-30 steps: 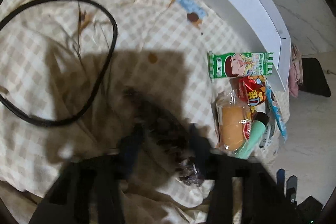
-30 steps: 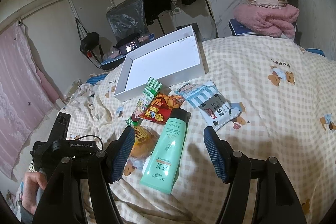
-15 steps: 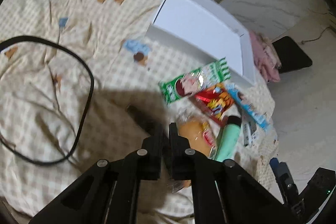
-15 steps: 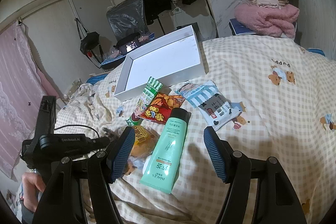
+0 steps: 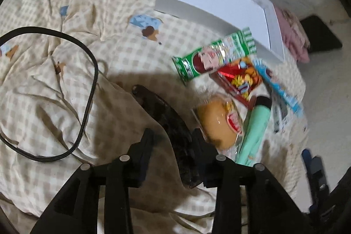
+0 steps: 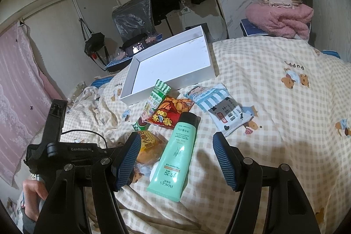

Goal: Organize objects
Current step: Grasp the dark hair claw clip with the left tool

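Covering the whole work surface, a soft quilted checked bedspread (image 6: 274, 84) with bear prints, heavily rumpled; judged risk: items sink into folds and slide when nudged.

White box (image 6: 173, 63), rigid card, shallow and rectangular, holding nothing, at 12 o'clock of the heap in the right wrist view; the likely destination.

Black cable (image 5: 87, 84), looped, at 9 o'clock in the left wrist view.

Green tube (image 6: 175, 152), smooth plastic, black cap, lying flat between the fingers of the right gripper (image 6: 175, 159), whose jaws stand wide apart, clasping nothing. Judged risk: a slick tapered body may squirt out if pinched near its flat end.

Striped biscuit pack (image 6: 221, 109), crinkly film, at 1 o'clock of the tube.

Green snack stick (image 6: 151, 106) and red chip bag (image 6: 169, 113), glossy foil, overlapping.

Wrapped bun (image 6: 147, 148), soft, easily crushed.

Dark wrapped item (image 5: 173, 126), elongated, within the parted jaws of the left gripper (image 5: 173, 146); contact unclear through blur.
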Tool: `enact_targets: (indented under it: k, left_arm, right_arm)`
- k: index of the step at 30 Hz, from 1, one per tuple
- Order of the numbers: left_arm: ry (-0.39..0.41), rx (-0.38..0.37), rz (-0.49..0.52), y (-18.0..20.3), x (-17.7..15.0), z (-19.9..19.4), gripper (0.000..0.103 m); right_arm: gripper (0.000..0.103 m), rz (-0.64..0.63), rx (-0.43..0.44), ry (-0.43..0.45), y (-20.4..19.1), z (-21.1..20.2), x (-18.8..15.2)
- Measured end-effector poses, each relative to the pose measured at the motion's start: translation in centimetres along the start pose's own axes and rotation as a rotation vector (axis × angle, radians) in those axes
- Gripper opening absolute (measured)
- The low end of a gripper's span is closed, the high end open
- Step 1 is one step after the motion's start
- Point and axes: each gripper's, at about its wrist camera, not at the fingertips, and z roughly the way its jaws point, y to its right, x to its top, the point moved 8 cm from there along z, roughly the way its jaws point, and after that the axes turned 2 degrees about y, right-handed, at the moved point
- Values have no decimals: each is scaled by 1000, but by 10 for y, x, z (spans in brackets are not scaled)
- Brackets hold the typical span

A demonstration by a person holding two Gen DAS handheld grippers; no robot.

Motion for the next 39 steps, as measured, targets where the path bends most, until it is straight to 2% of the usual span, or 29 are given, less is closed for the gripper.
enact_targets:
  k: [2,4,7,10,11,13,16,17,21,24,26,30,33,34,37,39]
  left_arm:
    - [-33,10,54,8,-7,6,44]
    - [-55,56,80,10,-13,13,44]
    - [-47,51,61,10,-12,11,44]
    - [39,-48,-22,6,-1,-7,44]
    - [90,-115,-63,4,5,-17,44]
    - [128,-213,-108,3,9,-25,44]
    - [92,-364,-148,12,8,-16,44]
    - [72,-375,-160,11,6,-11,44]
    - [13,-277,-177,4,1,8,44]
    - [18,-270,-225,-5,2,8,44]
    - [15,-225,-245,-13,2,11,44]
    - [3,-223,-267,-15,0,15,44]
    - [-21,-160,-284,-23,-4,18,45]
    - [-42,-151,-300,-27,-7,22,45]
    - [-68,-189,-335,-28,-10,28,47]
    - [-66,-175,-305,-25,-8,26,49]
  right_arm:
    - [69,0,0,-1,0,0,1]
    - [69,1,0,-1,0,0,1]
    - [69,-1,-1,0,0,0,1]
    - [69,-1,0,-1,0,0,0]
    - [69,0,0,-1,0,0,1]
    - [69,0,0,-1,0,0,1]
    - [69,0,0,-2,0,0,1]
    - [69,-2,-1,-3,0,-1,1]
    - [69,-9,-2,-6,-1,0,-1]
    - [69,-8,-1,-8,0,1,-1]
    - [69,-8,-1,-8,0,1,-1]
    - [69,-11,-1,-10,0,2,-1]
    - [69,-11,-2,-11,0,2,-1]
    - [69,-10,-1,-11,0,2,-1]
    - [69,-11,0,-11,-1,3,-1]
    - [69,-11,-1,-12,0,3,-1]
